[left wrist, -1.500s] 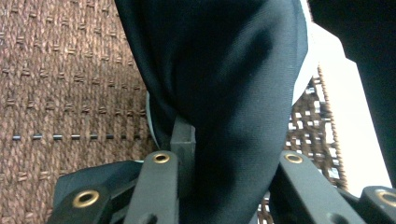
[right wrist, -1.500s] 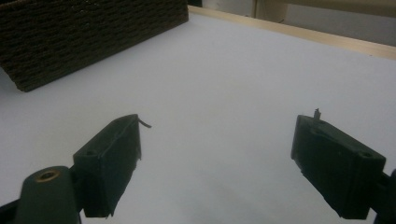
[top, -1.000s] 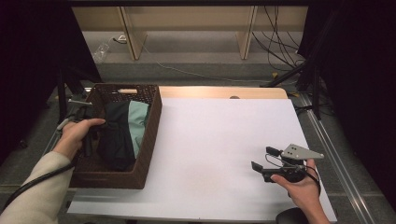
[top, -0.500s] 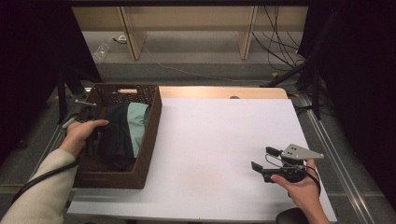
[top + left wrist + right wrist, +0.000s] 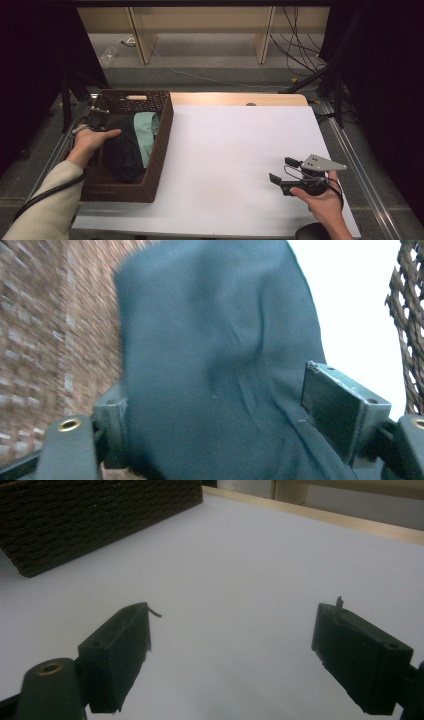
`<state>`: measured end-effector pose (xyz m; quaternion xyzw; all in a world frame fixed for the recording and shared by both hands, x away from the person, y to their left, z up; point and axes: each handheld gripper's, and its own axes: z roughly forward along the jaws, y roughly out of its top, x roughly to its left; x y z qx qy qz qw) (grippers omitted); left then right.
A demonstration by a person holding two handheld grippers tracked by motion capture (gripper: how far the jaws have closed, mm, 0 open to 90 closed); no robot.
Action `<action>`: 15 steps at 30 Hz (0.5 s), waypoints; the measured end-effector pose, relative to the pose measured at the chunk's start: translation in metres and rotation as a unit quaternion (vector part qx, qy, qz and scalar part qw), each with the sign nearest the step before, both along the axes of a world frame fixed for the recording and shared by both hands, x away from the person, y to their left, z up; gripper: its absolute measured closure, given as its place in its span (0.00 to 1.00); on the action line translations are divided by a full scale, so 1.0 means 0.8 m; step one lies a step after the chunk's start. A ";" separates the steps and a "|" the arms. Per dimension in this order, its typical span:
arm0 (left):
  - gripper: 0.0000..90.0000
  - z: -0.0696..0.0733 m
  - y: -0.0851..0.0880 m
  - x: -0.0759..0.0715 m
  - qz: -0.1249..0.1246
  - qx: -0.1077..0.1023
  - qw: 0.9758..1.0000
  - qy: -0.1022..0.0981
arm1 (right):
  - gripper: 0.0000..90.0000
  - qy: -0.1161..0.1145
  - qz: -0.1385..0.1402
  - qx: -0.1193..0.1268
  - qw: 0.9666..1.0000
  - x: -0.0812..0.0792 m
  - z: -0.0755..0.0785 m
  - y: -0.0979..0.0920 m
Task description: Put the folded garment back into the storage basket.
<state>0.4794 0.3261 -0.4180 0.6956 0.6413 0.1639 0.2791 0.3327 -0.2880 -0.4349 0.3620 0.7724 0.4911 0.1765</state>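
Note:
A dark woven basket (image 5: 161, 142) stands at the table's left and holds a dark cloth (image 5: 121, 152) and a pale green cloth (image 5: 148, 131). My left gripper (image 5: 98, 120) is over the basket's far left corner. In the left gripper view its jaws stand wide apart with the dark cloth (image 5: 215, 335) bulging between them and covering the left one; the picture is blurred. My right gripper (image 5: 281, 171) rests low over the white table (image 5: 230, 150) near its front right, open with nothing between its fingers (image 5: 120, 655).
The basket's side wall (image 5: 90, 520) shows far off in the right gripper view. A wooden strip (image 5: 240, 98) runs along the table's far edge, and a metal rail (image 5: 357, 165) along its right side. Shelving legs and cables stand beyond the table.
My left hand and gripper have moved from the basket's middle left toward its far left corner. The right gripper has stayed in place.

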 end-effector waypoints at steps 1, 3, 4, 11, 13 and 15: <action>0.23 0.005 0.002 -0.002 0.004 0.005 1.000 -0.004 | 0.19 0.000 0.000 0.000 1.000 0.000 0.000 0.000; 0.19 0.014 0.006 -0.005 0.004 0.018 1.000 -0.011 | 0.18 0.001 -0.001 0.001 1.000 0.000 0.000 0.000; 0.18 0.018 0.007 -0.007 -0.001 0.015 1.000 -0.017 | 0.18 0.001 -0.001 0.001 1.000 0.000 0.000 0.001; 0.12 0.043 0.013 -0.029 -0.004 0.006 0.998 -0.061 | 0.18 0.000 0.001 -0.001 1.000 0.000 0.000 0.001; 0.00 0.050 0.012 -0.037 0.000 0.008 0.997 -0.082 | 0.18 -0.001 0.002 0.000 1.000 0.000 0.000 0.001; 0.00 0.056 0.008 -0.048 -0.006 0.005 0.995 -0.101 | 0.18 0.001 0.000 0.000 1.000 0.000 0.000 0.001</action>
